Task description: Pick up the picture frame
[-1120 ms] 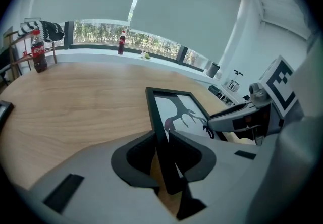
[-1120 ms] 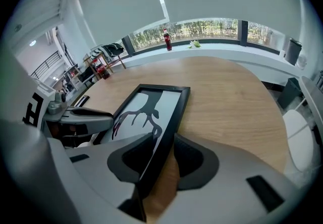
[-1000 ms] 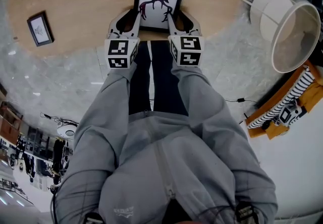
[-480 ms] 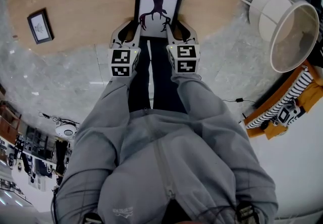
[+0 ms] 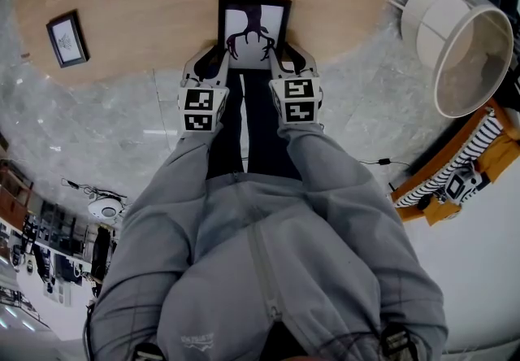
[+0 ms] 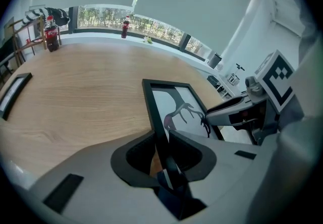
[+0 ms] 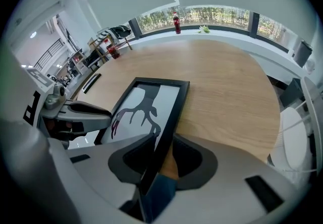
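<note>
Wood-topped table (image 5: pixel 146 2), rounded along its near side, with the picture frame (image 5: pixel 253 26) lying across that edge: its far end is over the wood and its near end juts out toward the person. From where I stand I can't say whether the far end touches the top. The black frame holds a white print of dark, branching antlers.

The left gripper (image 5: pixel 216 54) has its jaws clamped on the frame's left rail, which runs straight between them. The right gripper (image 5: pixel 280 53) straddles the right rail; its jaws have just been closing and the pads now look pressed to both sides of it. Grey sleeves (image 5: pixel 325 180) run back from the marker cubes.

Only the head view shows the white lamp shade (image 5: pixel 463 50) tipped on its side on the marble floor (image 5: pixel 106 115), its open end showing a pale inside, and a second, smaller black frame (image 5: pixel 66 39) lying flat well to the left on the table.

Only the gripper views show the far side of the room: a long window (image 7: pixel 217 15) under a drawn blind, a red-labelled bottle (image 7: pixel 175 21) of dark drink on the sill, and another such bottle (image 6: pixel 50 34) standing on the table's far edge.
</note>
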Tool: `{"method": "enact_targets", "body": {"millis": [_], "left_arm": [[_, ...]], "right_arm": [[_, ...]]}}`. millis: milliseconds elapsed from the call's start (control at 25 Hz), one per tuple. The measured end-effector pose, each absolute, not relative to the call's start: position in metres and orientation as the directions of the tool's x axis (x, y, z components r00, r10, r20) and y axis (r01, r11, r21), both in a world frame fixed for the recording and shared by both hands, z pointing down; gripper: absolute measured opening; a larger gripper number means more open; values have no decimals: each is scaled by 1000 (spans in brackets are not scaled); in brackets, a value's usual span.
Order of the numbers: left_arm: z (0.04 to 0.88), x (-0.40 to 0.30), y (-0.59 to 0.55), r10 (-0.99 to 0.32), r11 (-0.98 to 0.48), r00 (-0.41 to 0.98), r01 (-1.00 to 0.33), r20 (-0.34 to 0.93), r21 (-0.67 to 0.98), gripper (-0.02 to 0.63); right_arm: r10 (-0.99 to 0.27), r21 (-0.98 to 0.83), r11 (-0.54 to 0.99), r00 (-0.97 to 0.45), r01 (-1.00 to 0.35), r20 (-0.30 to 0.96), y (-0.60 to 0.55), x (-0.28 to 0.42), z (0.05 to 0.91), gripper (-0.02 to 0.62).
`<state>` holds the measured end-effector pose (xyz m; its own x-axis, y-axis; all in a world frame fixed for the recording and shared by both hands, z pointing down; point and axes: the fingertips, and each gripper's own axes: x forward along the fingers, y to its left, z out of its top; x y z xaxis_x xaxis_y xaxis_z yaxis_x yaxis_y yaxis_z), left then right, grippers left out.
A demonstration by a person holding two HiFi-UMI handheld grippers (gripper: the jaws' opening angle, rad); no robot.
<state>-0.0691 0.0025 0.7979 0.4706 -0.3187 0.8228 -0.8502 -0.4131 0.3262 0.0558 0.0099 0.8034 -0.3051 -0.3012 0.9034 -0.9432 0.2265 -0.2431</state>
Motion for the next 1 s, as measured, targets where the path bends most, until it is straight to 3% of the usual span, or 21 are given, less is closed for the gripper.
{"method": "enact_targets", "body": {"millis": [760,1000], "left_arm": [[797,-80,40,-223,-308,491,-855,842,417,105],[803,-82,61,-164,-211,545,-834,823,510,146]], "right_arm": [[-222,-249,215,-296,-944,929,9,46,806,81],[-206,-253,255,-308,-933,929,9,39,807,81]]}}
